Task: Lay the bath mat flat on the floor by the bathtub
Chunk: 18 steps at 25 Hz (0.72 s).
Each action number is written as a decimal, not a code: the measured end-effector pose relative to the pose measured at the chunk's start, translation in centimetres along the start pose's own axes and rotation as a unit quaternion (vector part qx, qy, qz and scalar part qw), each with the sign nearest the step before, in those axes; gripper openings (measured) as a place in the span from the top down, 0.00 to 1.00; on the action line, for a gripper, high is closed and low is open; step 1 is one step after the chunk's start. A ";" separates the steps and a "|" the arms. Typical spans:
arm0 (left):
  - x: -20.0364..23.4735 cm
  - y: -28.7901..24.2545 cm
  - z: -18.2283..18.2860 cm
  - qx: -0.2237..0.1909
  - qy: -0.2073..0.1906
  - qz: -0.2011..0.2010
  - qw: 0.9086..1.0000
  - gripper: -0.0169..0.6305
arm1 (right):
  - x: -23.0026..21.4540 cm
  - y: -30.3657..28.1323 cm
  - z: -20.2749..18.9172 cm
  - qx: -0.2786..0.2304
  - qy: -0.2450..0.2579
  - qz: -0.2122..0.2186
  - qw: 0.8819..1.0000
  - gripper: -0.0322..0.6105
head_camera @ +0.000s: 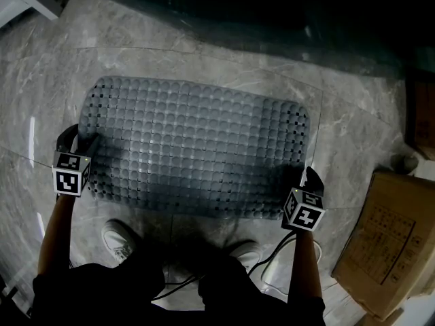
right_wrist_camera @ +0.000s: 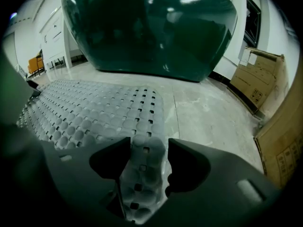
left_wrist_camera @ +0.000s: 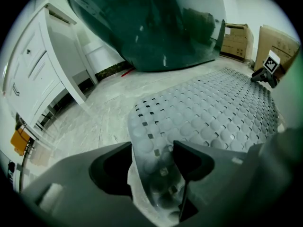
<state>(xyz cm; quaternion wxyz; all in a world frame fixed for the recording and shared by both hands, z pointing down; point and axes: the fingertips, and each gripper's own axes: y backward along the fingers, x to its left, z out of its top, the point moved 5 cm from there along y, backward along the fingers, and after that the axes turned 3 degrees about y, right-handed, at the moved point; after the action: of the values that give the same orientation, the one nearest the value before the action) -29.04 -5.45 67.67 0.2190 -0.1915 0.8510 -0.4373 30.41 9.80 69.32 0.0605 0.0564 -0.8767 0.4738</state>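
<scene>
1. Head view: the bath mat (head_camera: 197, 148) lies spread on the floor (head_camera: 170, 46) ahead of both claws, a near corner at each. I judge laying nearly finished.
2. My left claw (left_wrist_camera: 154, 167) pinches its curled corner. My right claw (right_wrist_camera: 144, 167) stands wide, its corner loose between the jaws.
3. Next: release left and back both off.
4. Only the gripper views show the bathtub (right_wrist_camera: 151, 27) clearly, beyond the mat.

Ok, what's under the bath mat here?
Grey marbled floor shows all around the bath mat, which lies spread on it. Directly beneath, the mat covers everything; its small holes show only darkness.
</scene>
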 end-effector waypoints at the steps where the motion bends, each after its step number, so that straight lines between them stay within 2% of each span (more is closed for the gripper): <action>1: 0.0 0.1 0.0 0.001 -0.005 0.003 1.000 0.54 | 0.0 0.0 0.0 0.000 0.001 -0.001 1.000 0.52; 5: 0.1 0.1 0.0 0.003 -0.007 0.009 1.000 0.53 | 0.2 0.2 0.0 -0.002 -0.002 -0.002 1.000 0.54; 10: 0.1 0.2 0.0 0.008 -0.048 0.026 0.998 0.52 | 0.1 0.2 0.0 0.001 -0.003 -0.004 1.000 0.54; 18: -0.5 0.5 0.0 -0.001 -0.043 0.019 0.999 0.51 | 0.5 0.2 0.0 -0.001 -0.008 0.008 1.000 0.58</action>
<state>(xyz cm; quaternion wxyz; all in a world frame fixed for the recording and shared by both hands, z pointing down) -28.71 -4.94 67.34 0.2636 -0.1945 0.8443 -0.4240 29.90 9.87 69.21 0.0494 0.0530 -0.8781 0.4730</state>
